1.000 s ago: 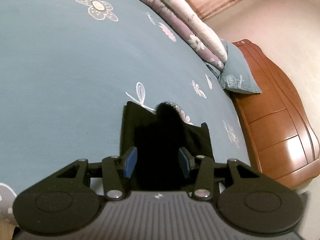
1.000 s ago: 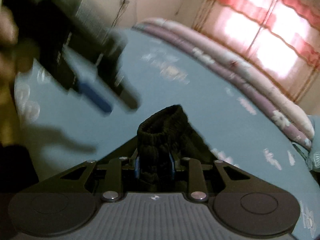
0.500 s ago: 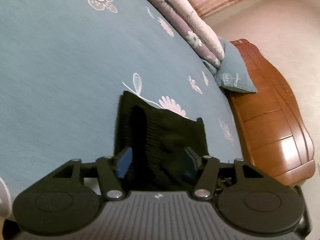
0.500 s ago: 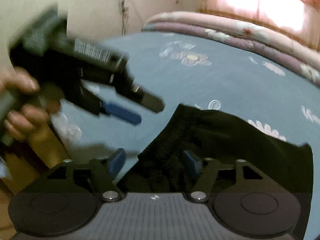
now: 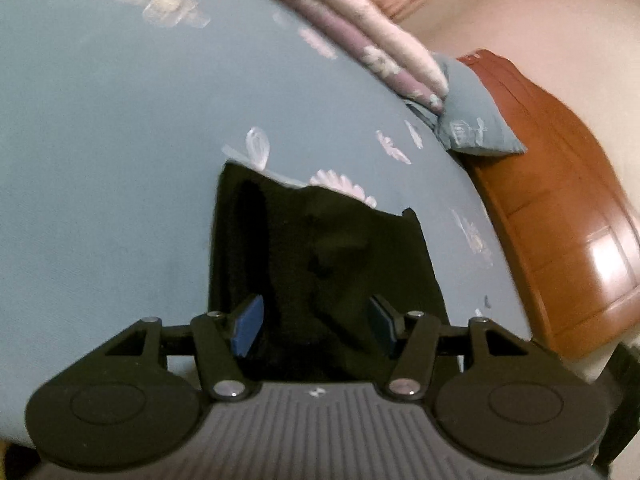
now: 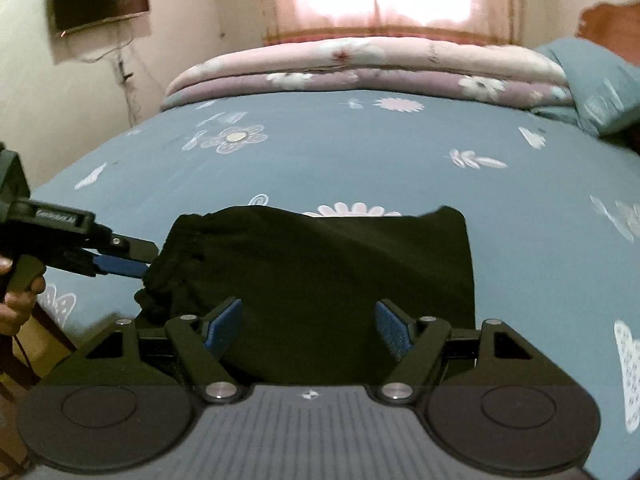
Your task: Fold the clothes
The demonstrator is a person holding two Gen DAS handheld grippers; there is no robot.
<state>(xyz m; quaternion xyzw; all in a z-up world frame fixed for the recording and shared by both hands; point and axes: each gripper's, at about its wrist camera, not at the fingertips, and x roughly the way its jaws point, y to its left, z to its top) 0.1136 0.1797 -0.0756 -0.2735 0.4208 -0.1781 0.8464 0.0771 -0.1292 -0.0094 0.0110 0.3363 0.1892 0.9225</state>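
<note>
**Fold clothes: black garment laid down, both grippers released**

Position: the black garment [image 6: 320, 276] lies on the blue flowered bed sheet [image 6: 360, 152], close to the near edge of the bed, well away from the rolled quilt [image 6: 360, 64] along the far edge and from the pillow [image 5: 476, 120] at the headboard corner.

Grippers: the right hand-held gripper [image 6: 308, 328] has just been opening; its blue pads stand wide apart above the cloth and press on nothing. The left hand-held gripper [image 5: 316, 328] has also just been opening; its jaws stand parted with the cloth lying between and beneath them, no pinch visible. In the right wrist view it sits at the garment's left end, next to the bunched ribbed band [image 6: 180, 248], held by a hand [image 6: 18, 296].

Progress (judgement): the piece reads as a rough rectangle with one layer lying diagonally across another, so at least one fold looks done. The left end is lumpy and not squared. Probably left: smoothing that end, perhaps a further fold.

Not resolved:
- Garment type; the cloth is too dark to show seams or layer count.
- Its near edge, hidden behind both gripper bodies.
- Whether the left pads touch the band.
- Left wrist view is blurred.
</note>
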